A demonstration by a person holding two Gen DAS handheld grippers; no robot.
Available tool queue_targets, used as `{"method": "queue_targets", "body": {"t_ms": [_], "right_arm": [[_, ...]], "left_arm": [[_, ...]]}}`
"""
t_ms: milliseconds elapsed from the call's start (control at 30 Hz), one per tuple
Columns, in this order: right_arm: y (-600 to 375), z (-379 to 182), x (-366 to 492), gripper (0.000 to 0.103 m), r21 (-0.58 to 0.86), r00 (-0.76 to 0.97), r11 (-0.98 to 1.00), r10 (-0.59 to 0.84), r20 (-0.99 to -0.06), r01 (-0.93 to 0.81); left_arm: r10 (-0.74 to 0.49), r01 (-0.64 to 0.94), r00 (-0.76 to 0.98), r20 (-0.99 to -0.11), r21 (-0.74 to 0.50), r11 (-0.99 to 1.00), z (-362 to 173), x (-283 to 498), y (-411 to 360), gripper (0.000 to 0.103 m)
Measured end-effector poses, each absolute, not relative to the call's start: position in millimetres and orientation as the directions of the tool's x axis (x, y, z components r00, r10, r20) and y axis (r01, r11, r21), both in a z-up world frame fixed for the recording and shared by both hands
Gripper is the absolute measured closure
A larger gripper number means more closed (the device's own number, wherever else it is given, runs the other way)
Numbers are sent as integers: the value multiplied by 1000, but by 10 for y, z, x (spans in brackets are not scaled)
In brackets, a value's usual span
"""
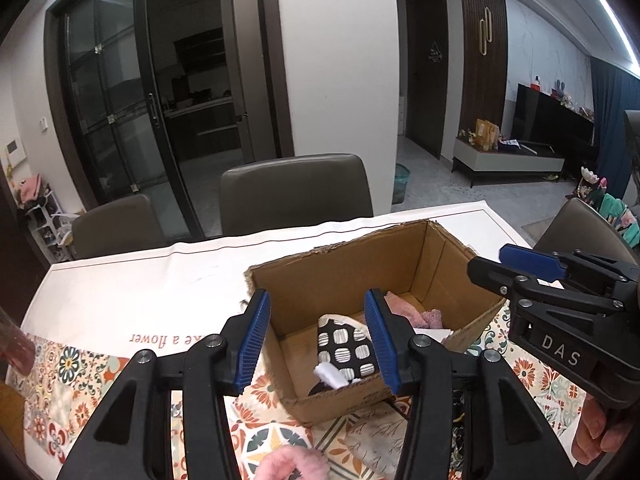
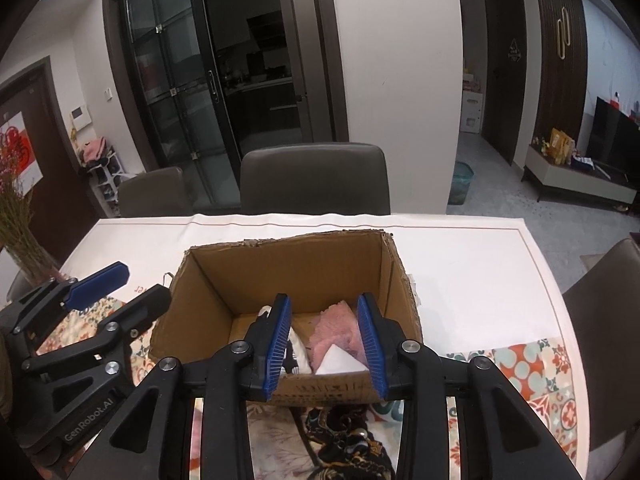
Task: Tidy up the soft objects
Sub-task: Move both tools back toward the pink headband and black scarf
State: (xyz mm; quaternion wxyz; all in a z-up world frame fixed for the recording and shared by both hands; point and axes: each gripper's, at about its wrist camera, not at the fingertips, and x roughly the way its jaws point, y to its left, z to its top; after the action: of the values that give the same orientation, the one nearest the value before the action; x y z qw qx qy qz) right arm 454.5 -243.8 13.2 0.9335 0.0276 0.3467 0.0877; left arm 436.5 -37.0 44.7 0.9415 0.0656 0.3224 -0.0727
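An open cardboard box [image 1: 340, 268] [image 2: 280, 268] stands on the table. Inside lie a black-and-white patterned cloth [image 1: 346, 350], a pink fluffy cloth [image 1: 420, 312] [image 2: 340, 332] and a white tag [image 2: 340, 360]. My left gripper [image 1: 318, 340] is open and empty, just before the box's near wall. My right gripper [image 2: 326, 340] is open and empty over the near wall; it also shows in the left wrist view [image 1: 532, 264]. A pink fluffy item [image 1: 288, 464] and a beige patterned cloth [image 1: 380, 440] lie on the table below the left gripper. A dark floral cloth [image 2: 348, 440] lies below the right gripper.
The table carries a white runner [image 1: 160, 280] and a colourful tiled cloth [image 1: 60, 380]. Grey chairs [image 1: 296, 192] [image 2: 316, 180] stand at the far side, another chair [image 2: 608, 320] at the right. A vase of dried flowers [image 2: 16, 220] stands at the table's left.
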Motion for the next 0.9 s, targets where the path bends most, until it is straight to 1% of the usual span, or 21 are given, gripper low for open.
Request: {"method": "queue_targets", "body": {"t_ms": [133, 200, 233, 367, 600, 700, 733, 800, 900], "right_arm": [[-2387, 163, 4430, 67, 84, 762, 987, 156, -629, -134], [-2399, 168, 4379, 61, 87, 764, 987, 157, -626, -132], [-2402, 166, 4339, 60, 85, 767, 988, 155, -622, -130], [-2388, 185, 4214, 60, 79, 776, 990, 143, -614, -120], [-2465, 187, 3941, 60, 118, 781, 988, 154, -605, -104], [-2484, 191, 3815, 59, 121, 792, 988, 146, -593, -91], [-2482, 195, 3764, 58, 115, 799, 990, 136, -586, -84], [-2471, 198, 3675, 53, 95, 816, 993, 109, -568, -67], [-2468, 186, 3537, 53, 83, 836, 996, 78, -543, -39]], "left_arm": [[-86, 173, 791, -606, 87, 981, 467, 4243, -341, 55], [-85, 172, 792, -604, 88, 981, 463, 4183, -328, 55], [-87, 175, 792, -604, 87, 981, 460, 4152, -329, 55], [-96, 176, 795, -599, 77, 981, 456, 4013, -316, 55], [-115, 185, 805, -583, 62, 981, 448, 3734, -289, 55], [-101, 173, 813, -573, 73, 982, 436, 3620, -271, 55], [-95, 169, 817, -569, 78, 983, 430, 3584, -262, 55], [-89, 164, 820, -565, 82, 983, 409, 3518, -244, 55], [-84, 153, 820, -566, 75, 985, 358, 3411, -206, 55]]}}
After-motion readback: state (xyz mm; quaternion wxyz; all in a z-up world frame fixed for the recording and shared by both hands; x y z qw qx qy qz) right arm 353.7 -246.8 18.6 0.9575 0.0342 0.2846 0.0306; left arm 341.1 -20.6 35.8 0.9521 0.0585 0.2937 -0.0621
